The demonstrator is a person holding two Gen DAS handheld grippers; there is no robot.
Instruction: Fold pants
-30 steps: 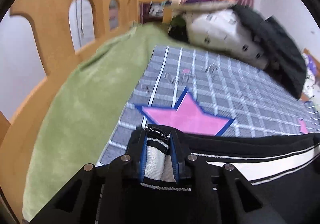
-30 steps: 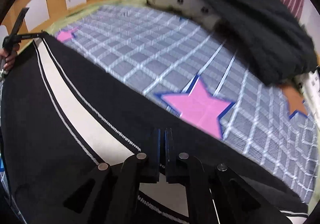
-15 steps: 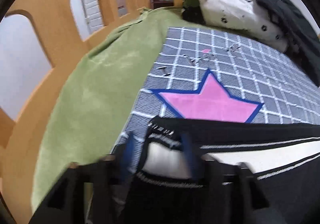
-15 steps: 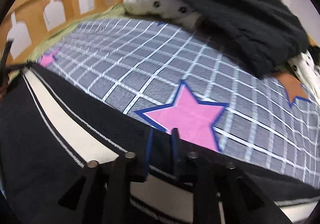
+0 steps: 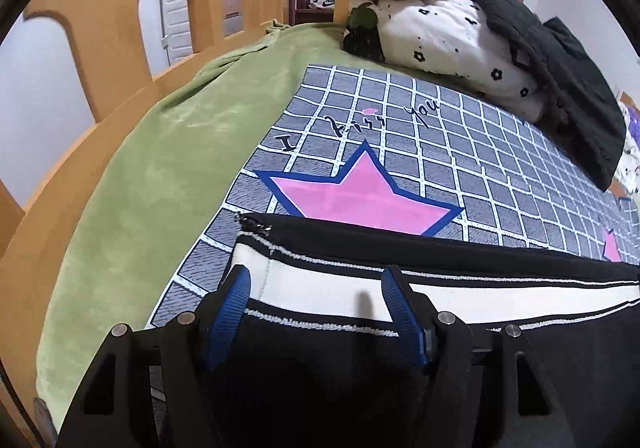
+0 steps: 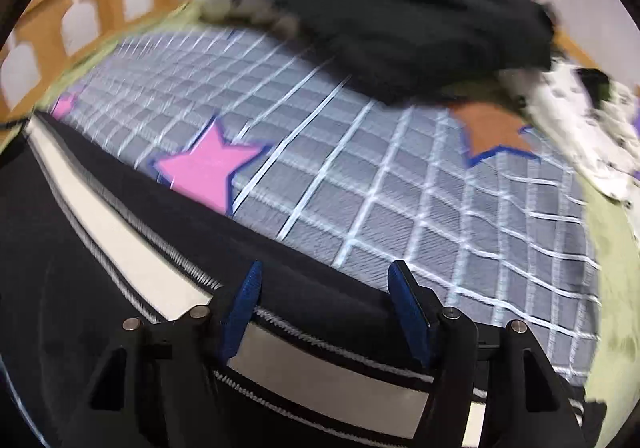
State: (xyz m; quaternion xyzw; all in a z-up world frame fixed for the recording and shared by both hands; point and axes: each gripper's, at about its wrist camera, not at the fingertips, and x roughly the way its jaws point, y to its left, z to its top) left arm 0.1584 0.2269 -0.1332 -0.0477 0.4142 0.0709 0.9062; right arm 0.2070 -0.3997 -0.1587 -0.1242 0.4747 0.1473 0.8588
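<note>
Black pants (image 5: pixel 460 252) with a white side stripe edged in thin white lines lie flat on a grey checked bed cover (image 5: pixel 460 152). The cuff end with the stripe sits under my left gripper (image 5: pixel 316 280), which is open with its blue pads spread above the cloth and holds nothing. In the right wrist view the pants (image 6: pixel 132 200) run from the far left to the near edge. My right gripper (image 6: pixel 324 278) is open over the pants' upper edge, empty.
A pink star (image 5: pixel 360 192) is printed on the cover just beyond the pants. A green blanket (image 5: pixel 160 152) and a wooden bed rail (image 5: pixel 100 8) lie to the left. Pillows (image 5: pixel 448 36) and a black garment (image 5: pixel 568 80) are piled at the back.
Both grippers have opened and let go of the pants, which now lie flat on the cover. The right view has swung to the right and is blurred.
</note>
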